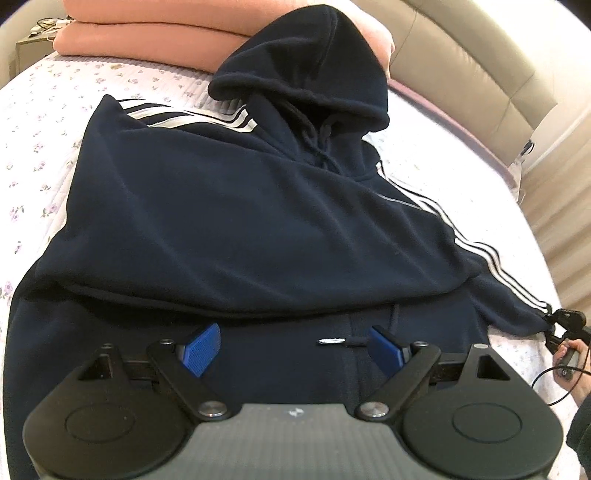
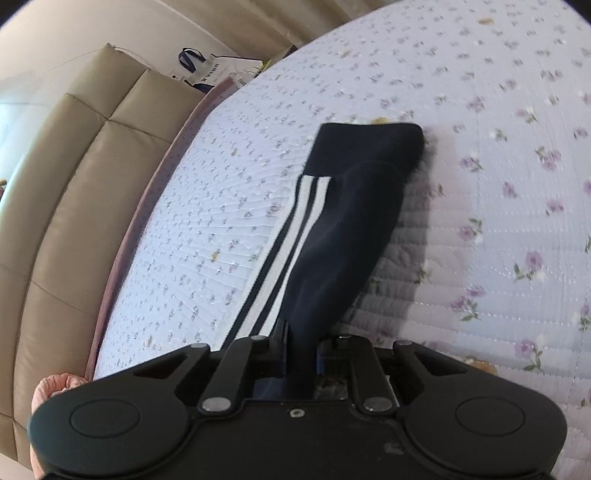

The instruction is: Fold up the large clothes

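Observation:
A navy hoodie (image 1: 236, 221) with white sleeve stripes lies on the flowered bed quilt (image 1: 40, 122), its hood (image 1: 310, 66) toward the headboard and one sleeve folded across the chest. My left gripper (image 1: 291, 349) is open and empty, just above the hoodie's lower front by the zip pull (image 1: 331, 340). My right gripper (image 2: 301, 345) is shut on the other sleeve (image 2: 343, 229) and holds it off the quilt, with the cuff (image 2: 369, 144) hanging free. The right gripper (image 1: 565, 325) also shows at the right edge of the left wrist view, at the sleeve's end.
Folded pink blankets (image 1: 147, 33) are stacked at the head of the bed. A padded beige headboard (image 2: 74, 192) runs along one side. A white shopping bag (image 2: 210, 70) stands past the bed's edge. A nightstand with cables (image 1: 33, 40) is at the far left.

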The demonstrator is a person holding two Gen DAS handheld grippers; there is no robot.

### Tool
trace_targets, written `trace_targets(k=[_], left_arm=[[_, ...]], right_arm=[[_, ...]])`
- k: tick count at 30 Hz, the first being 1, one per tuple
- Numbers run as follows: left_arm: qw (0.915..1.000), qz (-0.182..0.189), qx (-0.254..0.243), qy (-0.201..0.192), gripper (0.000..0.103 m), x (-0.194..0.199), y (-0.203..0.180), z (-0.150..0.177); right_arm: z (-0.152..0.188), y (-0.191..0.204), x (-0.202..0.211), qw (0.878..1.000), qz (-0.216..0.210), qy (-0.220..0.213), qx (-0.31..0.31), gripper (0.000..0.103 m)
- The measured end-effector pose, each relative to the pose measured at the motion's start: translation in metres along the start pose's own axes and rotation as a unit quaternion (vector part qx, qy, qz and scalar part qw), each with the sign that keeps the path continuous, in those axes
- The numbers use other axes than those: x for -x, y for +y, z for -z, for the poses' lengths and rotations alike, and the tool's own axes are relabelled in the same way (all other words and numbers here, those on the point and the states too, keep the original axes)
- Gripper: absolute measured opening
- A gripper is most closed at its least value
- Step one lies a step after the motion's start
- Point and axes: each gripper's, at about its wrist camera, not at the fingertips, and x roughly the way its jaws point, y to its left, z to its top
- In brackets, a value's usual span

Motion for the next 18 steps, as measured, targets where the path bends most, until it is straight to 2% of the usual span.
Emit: trace_targets(k=[3, 7, 9, 14, 18], left_arm=[[0.9999, -0.011, 0.001, 0.003, 0.089, 0.001, 0.000, 0.000], [0.9962, -0.082, 0.003, 0.027, 0.089, -0.006, -0.002, -0.004], [0.9959, -0.084, 0.014, 0.031, 0.089, -0.008, 0.001, -0.005], [0.9957, -0.079, 0.027, 0.040, 0.089, -0.004, 0.007, -0.003], [0.9964, -0.076, 0.027, 0.027, 0.089, 0.005, 0.013, -0.004]], right_arm=[[-0.004, 0.006, -0.001, 1.000, 0.009, 0.002, 0.009, 0.014], [-0.009, 0.029, 0.001, 0.997, 0.043, 0.012, 0.056, 0.012], [-0.011, 0.044, 0.009, 0.997, 0.035, 0.004, 0.071, 0.011], [-0.012, 0.103, 0.047, 0.992, -0.032, -0.034, 0.118, 0.010], [0.002, 0.165, 0.092, 0.977, -0.136, -0.063, 0.153, 0.010]])
